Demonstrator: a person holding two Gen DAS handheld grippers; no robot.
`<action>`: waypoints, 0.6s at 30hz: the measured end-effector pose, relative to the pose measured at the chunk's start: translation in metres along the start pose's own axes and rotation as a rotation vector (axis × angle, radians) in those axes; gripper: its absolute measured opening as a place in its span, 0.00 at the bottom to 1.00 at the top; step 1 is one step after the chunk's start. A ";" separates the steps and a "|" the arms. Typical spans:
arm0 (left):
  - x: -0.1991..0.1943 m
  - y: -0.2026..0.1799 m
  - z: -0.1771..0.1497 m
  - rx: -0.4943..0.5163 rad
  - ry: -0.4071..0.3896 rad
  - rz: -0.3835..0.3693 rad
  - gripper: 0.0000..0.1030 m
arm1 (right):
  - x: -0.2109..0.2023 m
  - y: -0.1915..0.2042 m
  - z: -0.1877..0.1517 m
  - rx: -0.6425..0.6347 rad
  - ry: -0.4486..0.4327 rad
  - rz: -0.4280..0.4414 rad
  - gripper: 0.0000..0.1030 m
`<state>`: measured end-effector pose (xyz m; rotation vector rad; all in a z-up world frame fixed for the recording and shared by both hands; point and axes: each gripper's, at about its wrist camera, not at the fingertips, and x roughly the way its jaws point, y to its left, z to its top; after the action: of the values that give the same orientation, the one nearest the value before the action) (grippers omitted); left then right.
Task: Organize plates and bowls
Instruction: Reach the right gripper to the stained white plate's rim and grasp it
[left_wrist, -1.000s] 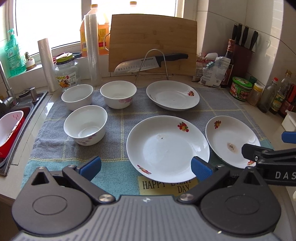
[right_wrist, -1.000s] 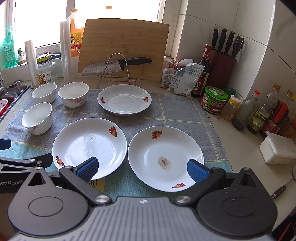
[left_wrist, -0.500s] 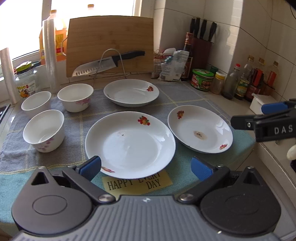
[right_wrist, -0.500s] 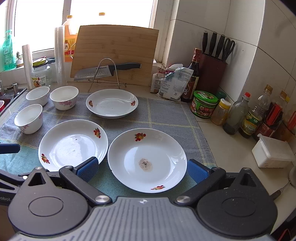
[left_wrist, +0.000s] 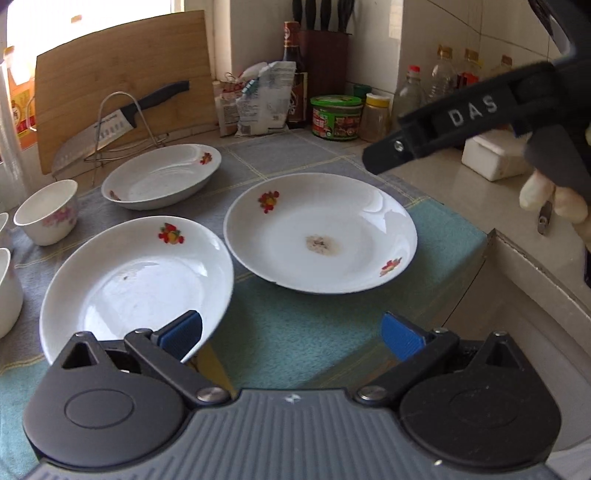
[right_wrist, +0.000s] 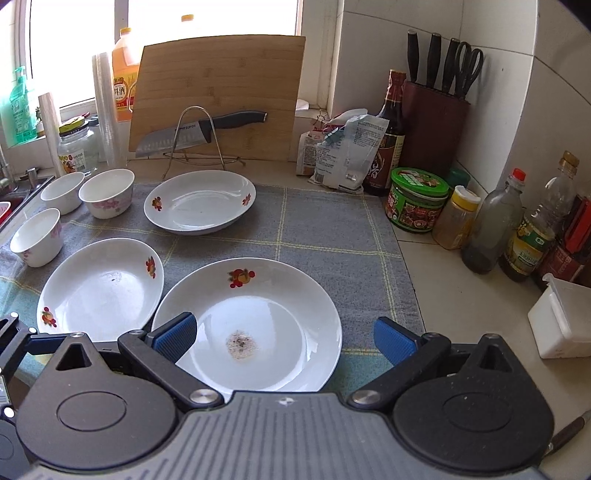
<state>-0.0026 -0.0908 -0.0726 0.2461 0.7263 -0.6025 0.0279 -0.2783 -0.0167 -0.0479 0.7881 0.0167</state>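
Three white plates with fruit prints lie on a grey-and-teal cloth (right_wrist: 325, 229). The stained plate (right_wrist: 255, 325) (left_wrist: 321, 232) sits front right, a clean plate (right_wrist: 99, 288) (left_wrist: 136, 280) to its left, a deeper plate (right_wrist: 199, 201) (left_wrist: 162, 175) behind. Three white bowls (right_wrist: 107, 192) (right_wrist: 62, 192) (right_wrist: 37, 236) stand at the far left. My right gripper (right_wrist: 284, 338) is open, low over the stained plate's near rim. My left gripper (left_wrist: 291, 334) is open above the cloth's front edge, its left pad over the clean plate's rim. The right gripper's finger (left_wrist: 443, 118) shows at the upper right of the left wrist view.
A cutting board (right_wrist: 218, 96) and a knife on a wire stand (right_wrist: 199, 129) stand behind the plates. Jars, sauce bottles (right_wrist: 491, 221) and a knife block (right_wrist: 436, 125) line the right wall. A white box (right_wrist: 561, 325) sits near the counter's right edge, a sink at far left.
Both grippers have swung right and moved closer in. The stained plate now fills the right wrist view's centre, and the bowls have slid to the left edge of the left wrist view.
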 end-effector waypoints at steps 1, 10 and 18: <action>0.008 -0.007 0.000 0.013 0.009 0.010 0.99 | 0.006 -0.005 0.000 0.002 0.005 0.012 1.00; 0.053 -0.030 0.002 -0.008 0.064 0.035 0.99 | 0.049 -0.034 0.005 -0.010 0.060 0.113 1.00; 0.066 -0.032 0.013 -0.063 0.066 0.061 1.00 | 0.083 -0.043 0.013 -0.063 0.095 0.177 1.00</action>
<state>0.0242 -0.1504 -0.1090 0.2298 0.7972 -0.5150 0.0969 -0.3206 -0.0644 -0.0389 0.8848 0.2086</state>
